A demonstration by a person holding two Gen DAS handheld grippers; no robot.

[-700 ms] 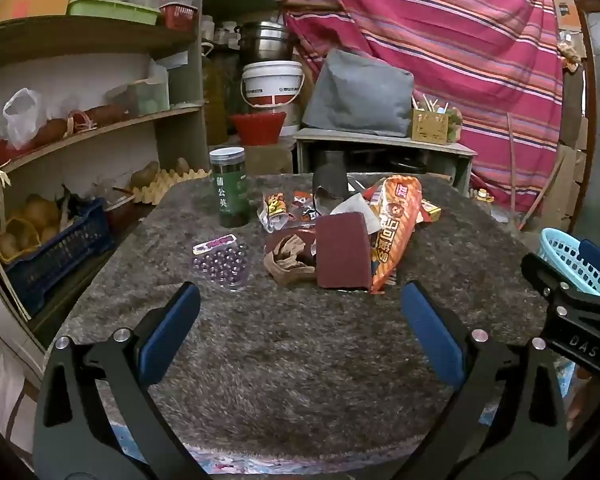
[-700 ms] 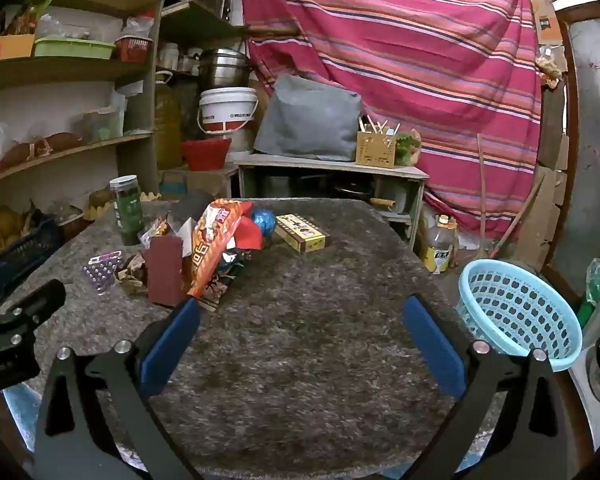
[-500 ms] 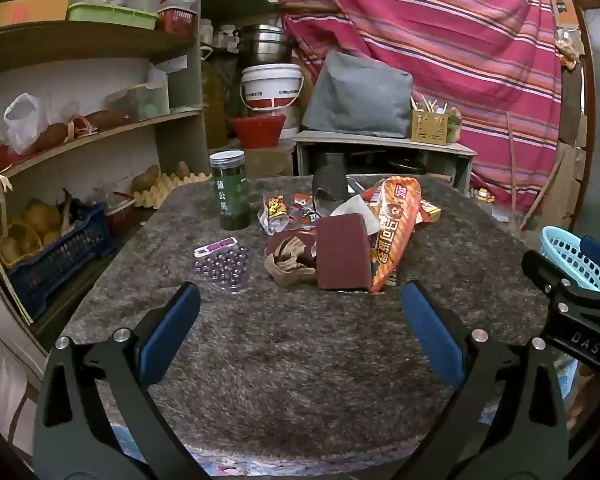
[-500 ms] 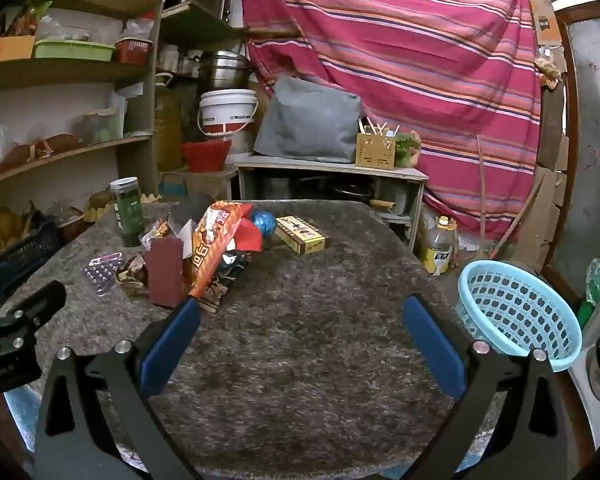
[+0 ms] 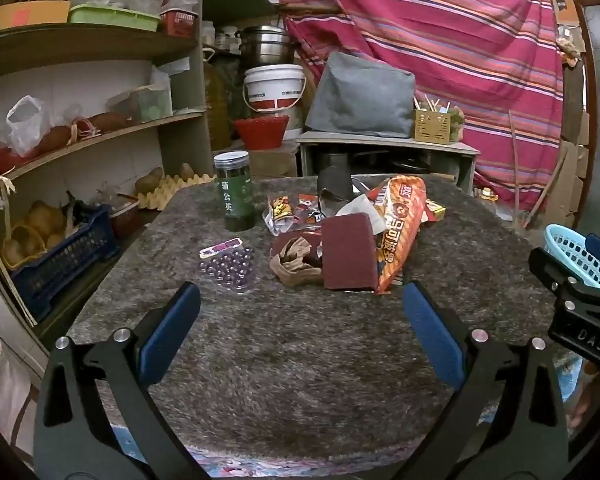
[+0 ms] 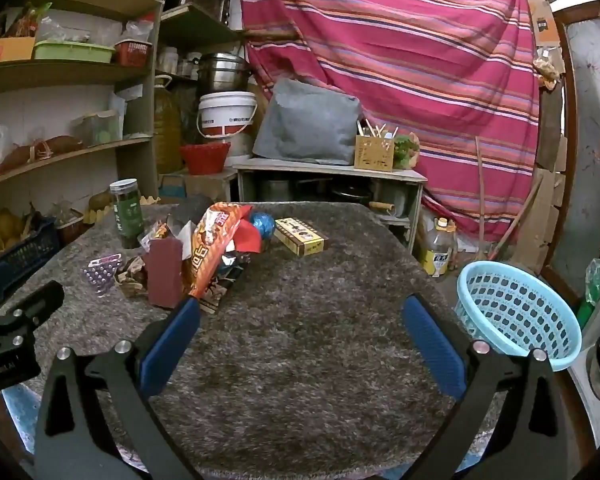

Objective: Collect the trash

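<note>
Both grippers, left gripper and right gripper, hang with blue pads spread wide and nothing between them, short of the trash. Your targets sit at twelve o'clock on the grey shaggy table cover: a long orange crinkled snack bag, a dark red flat pouch leaning against it, and a crumpled brown wrapper. Your pale blue perforated plastic basket waits at three o'clock, off the table edge. Judging from this, take the near pouch first; pinch one edge, lift straight up so the leaning bag doesn't drag the green-labelled jar.
</note>
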